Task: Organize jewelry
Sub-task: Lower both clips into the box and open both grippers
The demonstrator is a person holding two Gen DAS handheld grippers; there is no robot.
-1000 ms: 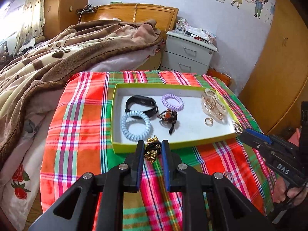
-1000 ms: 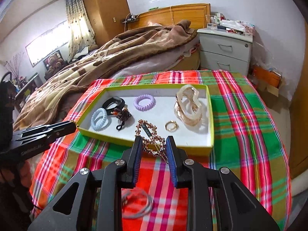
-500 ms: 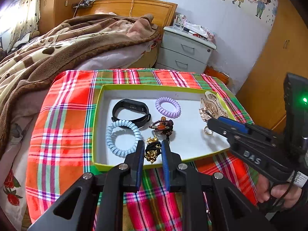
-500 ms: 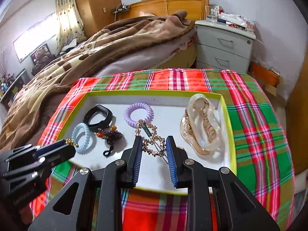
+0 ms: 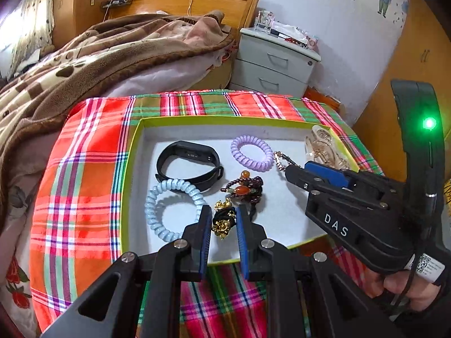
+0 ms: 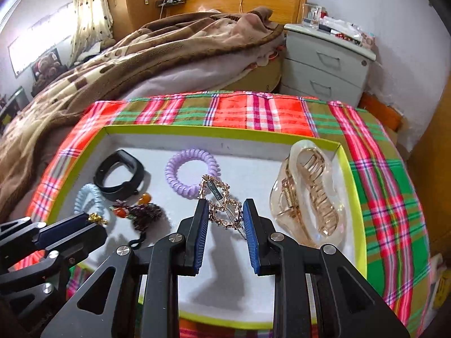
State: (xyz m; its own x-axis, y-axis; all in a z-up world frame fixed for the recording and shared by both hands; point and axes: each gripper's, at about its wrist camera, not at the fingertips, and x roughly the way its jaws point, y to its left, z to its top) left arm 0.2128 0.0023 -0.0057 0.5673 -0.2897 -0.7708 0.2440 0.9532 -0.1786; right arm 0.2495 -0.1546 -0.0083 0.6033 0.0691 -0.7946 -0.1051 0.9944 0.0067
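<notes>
Glossy translucent plastic claw clip, matt white-lined tray, woven plaid cloth, fuzzy blanket

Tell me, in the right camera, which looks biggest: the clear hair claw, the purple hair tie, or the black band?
1. Hair claw, clearly biggest.
2. Purple hair tie and black band look about alike, so I won't rank them.
</notes>
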